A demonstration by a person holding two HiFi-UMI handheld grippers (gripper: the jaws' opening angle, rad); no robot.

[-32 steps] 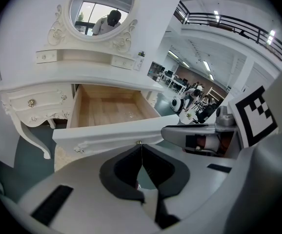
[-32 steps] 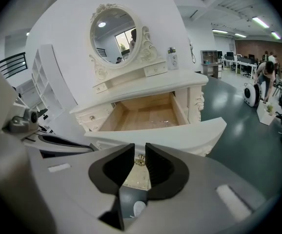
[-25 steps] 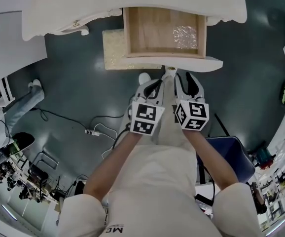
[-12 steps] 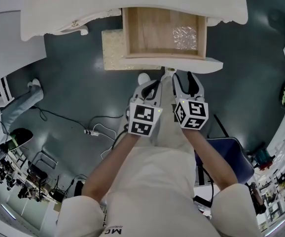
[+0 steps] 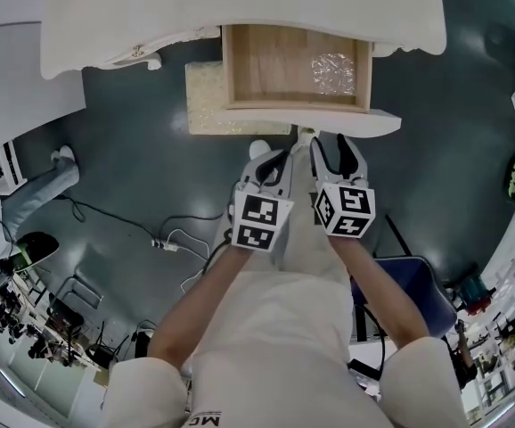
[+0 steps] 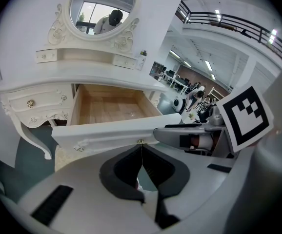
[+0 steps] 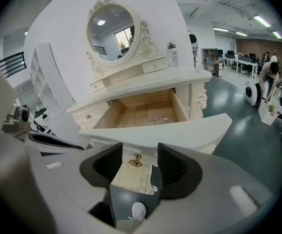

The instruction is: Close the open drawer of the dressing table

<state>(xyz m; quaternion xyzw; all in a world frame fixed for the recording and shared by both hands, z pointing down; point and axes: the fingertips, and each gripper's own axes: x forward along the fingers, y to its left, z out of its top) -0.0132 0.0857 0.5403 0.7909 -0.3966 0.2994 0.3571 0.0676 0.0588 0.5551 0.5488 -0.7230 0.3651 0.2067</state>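
Observation:
The white dressing table has its wooden drawer pulled out, with a crumpled clear wrapper inside. The drawer's white front faces me. My right gripper is just below that front; its jaws have just been opening. In the right gripper view it is open, and the drawer's brass knob sits between the pads without touching them. My left gripper hangs beside it, shut and empty. In the left gripper view its tips meet just under the drawer front.
A cream padded stool stands under the table, left of the drawer. A cable and plug lie on the dark floor. A blue chair is behind my right arm. A person stands far left.
The right gripper's jaws stand a little wider apart than a second ago. Both grippers stay at the drawer front, and the drawer is still pulled out.

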